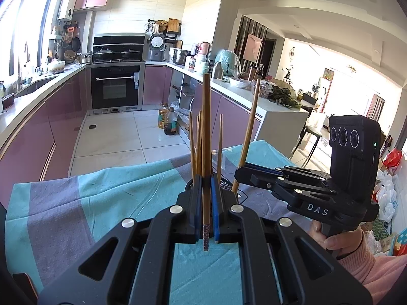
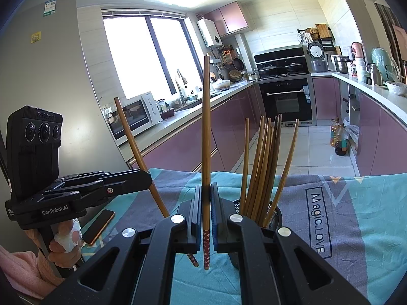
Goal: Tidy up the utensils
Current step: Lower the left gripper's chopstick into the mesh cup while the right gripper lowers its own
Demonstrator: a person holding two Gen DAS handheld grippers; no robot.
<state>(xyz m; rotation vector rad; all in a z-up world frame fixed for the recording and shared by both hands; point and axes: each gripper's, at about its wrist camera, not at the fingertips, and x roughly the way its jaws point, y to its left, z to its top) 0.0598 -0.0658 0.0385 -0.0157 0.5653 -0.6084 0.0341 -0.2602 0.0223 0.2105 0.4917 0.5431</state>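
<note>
between the blue pads of the left gripper [image 1: 206, 195], at six o'clock in its own view, a single chopstick [image 1: 206, 137] stands upright, pinched low on its shaft with the patterned butt end hanging below the jaws. the right gripper [image 2: 206, 203] is likewise closed tight on a second chopstick [image 2: 206, 137], also near-vertical, its red-speckled end pointing down. both tools therefore hold one stick each, jaws narrow.

these sticks look like light, stiff bamboo or wood, smooth and thin, so they would likely pivot or slip if pinched off-centre; a grip low on the shaft, as here, leaves a long lever above, and a hold nearer the middle would probably steady them better. they seem unlikely to break under gentle pressure.

just beyond, at about one o'clock in the right wrist view, a dark mesh holder [image 2: 276, 216] sits on the teal and grey tablecloth [image 2: 356, 216], with a fan of plain brown chopsticks [image 2: 264, 167] leaning outward in it. a phone [image 2: 99, 226] lies at eight o'clock on the cloth.

farther off, at twelve o'clock, the oven [image 1: 115, 86] closes the kitchen aisle.
</note>
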